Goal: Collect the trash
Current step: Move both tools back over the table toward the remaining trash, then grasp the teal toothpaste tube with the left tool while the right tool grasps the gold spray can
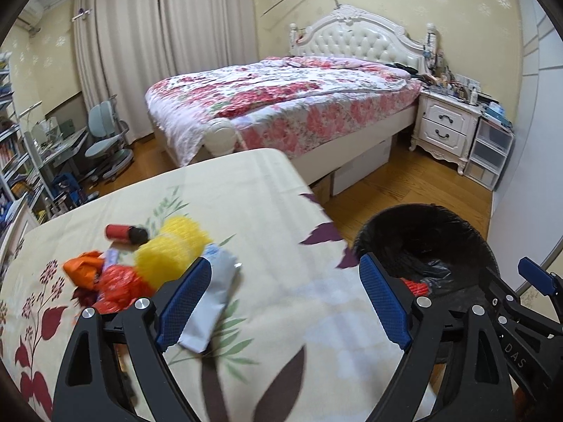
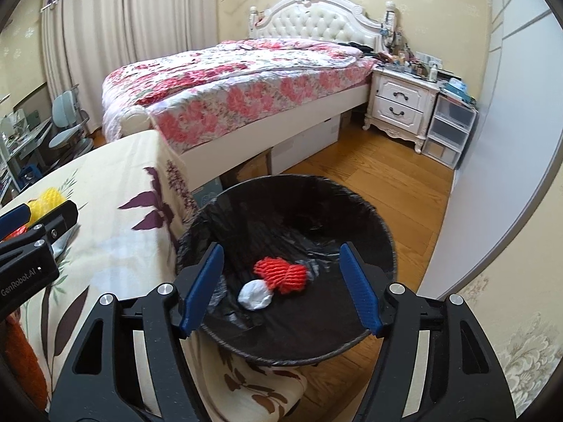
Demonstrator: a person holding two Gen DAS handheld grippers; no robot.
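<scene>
A pile of trash lies on the cloth-covered table (image 1: pixel 267 190): a yellow foam net (image 1: pixel 172 249), a red and black cylinder (image 1: pixel 125 234), orange and red wrappers (image 1: pixel 105 277) and a grey-white packet (image 1: pixel 214 299). My left gripper (image 1: pixel 285 288) is open and empty above the table, its left finger next to the packet. A black-lined trash bin (image 2: pixel 281 211) stands beside the table. It holds a red foam net (image 2: pixel 281 274) and a white wad (image 2: pixel 255 294). My right gripper (image 2: pixel 281 281) is open and empty above the bin.
A bed with a floral cover (image 1: pixel 281 102) stands behind the table, with boxes under it. A white nightstand (image 2: pixel 401 105) and plastic drawers (image 2: pixel 447 130) stand at the right wall. A desk chair (image 1: pixel 105 137) and shelves are at the left. The floor is wood.
</scene>
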